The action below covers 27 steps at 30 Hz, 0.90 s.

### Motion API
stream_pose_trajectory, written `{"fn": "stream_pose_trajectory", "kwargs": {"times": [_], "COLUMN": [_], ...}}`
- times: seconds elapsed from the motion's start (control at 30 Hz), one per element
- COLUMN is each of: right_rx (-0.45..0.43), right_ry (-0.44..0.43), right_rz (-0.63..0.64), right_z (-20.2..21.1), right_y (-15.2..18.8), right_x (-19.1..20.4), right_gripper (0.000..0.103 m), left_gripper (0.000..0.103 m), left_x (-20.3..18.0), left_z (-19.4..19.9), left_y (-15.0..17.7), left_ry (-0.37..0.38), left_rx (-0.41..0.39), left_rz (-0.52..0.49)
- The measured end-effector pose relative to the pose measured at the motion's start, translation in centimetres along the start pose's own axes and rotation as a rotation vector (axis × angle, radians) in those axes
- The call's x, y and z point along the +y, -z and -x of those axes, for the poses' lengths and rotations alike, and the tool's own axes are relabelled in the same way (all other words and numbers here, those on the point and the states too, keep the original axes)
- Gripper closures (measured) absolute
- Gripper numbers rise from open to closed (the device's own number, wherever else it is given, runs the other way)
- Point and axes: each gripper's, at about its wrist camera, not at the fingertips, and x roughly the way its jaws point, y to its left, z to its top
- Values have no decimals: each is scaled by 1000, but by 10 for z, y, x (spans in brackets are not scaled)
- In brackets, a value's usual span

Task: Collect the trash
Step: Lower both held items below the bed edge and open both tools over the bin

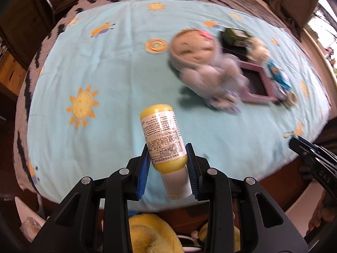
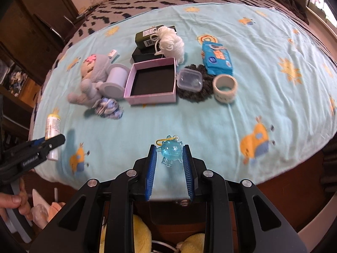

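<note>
My left gripper [image 1: 168, 154] is shut on a yellow bottle [image 1: 163, 137] with a white label and white cap, held above the near edge of the light blue cloth [image 1: 105, 73]. The same bottle [image 2: 52, 130] and left gripper [image 2: 50, 142] show at the left of the right wrist view. My right gripper [image 2: 169, 154] is shut on a small clear blue cat figurine [image 2: 171, 152] with a yellow loop, held above the cloth's near edge. The right gripper's tip [image 1: 303, 147] shows at the right of the left wrist view.
On the cloth lie a grey plush doll [image 2: 90, 80], a lilac cylinder [image 2: 114, 80], a pink open box [image 2: 151, 82], a clear plastic case [image 2: 189, 79], a tape roll [image 2: 225, 87], a blue wipes pack [image 2: 217, 58], white yarn [image 2: 170, 42] and dark boxes [image 2: 151, 35]. Yellow plush [image 1: 151, 232] lies below.
</note>
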Motion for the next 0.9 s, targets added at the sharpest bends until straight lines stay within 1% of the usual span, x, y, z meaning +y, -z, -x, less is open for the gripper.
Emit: {"fn": "stream_pose_trajectory", "kwargs": {"times": [0.1, 0.2, 0.37, 0.43, 0.5, 0.67, 0.83, 0.9], "right_rx": [16, 38, 99, 117, 136, 201, 245, 255], "right_ry": [-26, -30, -23, -20, -20, -22, -31, -32], "right_rz": [-18, -37, -66, -73, -76, -91, -142, -160], "right_z": [10, 16, 9, 3, -7, -51, -89, -99], "right_y": [23, 46, 85, 97, 104, 123, 133, 136], "right_x": [-8, -17, -37, -41, -46, -57, -63, -67], "right_gripper": [77, 77, 77, 77, 77, 77, 77, 77], "left_gripper": [72, 72, 72, 72, 72, 72, 72, 72], "left_x": [-18, -39, -72, -80, -87, -102, -110, -112], "left_z": [8, 8, -8, -17, -31, -79, -119, -128], "left_y": [21, 47, 94, 107, 118, 143, 157, 161], "left_ry": [42, 70, 116, 122, 129, 147, 169, 170], "left_rx": [6, 32, 101, 122, 144, 202, 250, 254], "left_rz": [-16, -52, -111, -133, -142, -177, -189, -188]}}
